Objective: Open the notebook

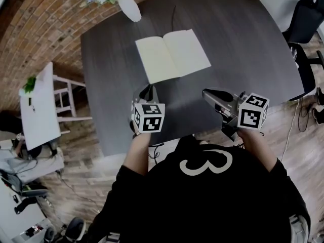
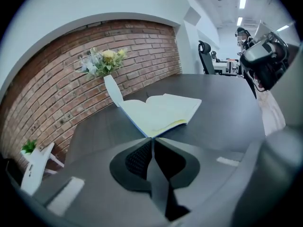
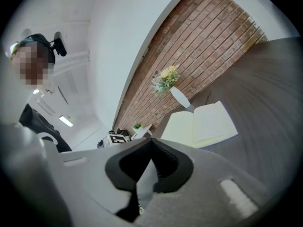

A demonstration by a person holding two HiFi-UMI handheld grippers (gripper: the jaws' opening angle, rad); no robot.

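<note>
The notebook [image 1: 173,54] lies open on the dark table [image 1: 238,44], cream pages facing up; it shows too in the left gripper view [image 2: 158,112] and the right gripper view [image 3: 199,124]. My left gripper [image 1: 147,91] hovers near the table's front, below the notebook's left page, jaws together and empty. My right gripper [image 1: 206,93] is held to the right of it, also short of the notebook, jaws shut on nothing. In the left gripper view the left gripper's tips [image 2: 152,139] meet just below the notebook's near corner. The right gripper's tips [image 3: 150,141] meet too.
A white vase with flowers [image 1: 128,5] stands at the table's far edge by the brick wall. A white side table [image 1: 38,105] sits to the left, office chairs [image 1: 306,19] to the right. The person's dark shirt fills the lower head view.
</note>
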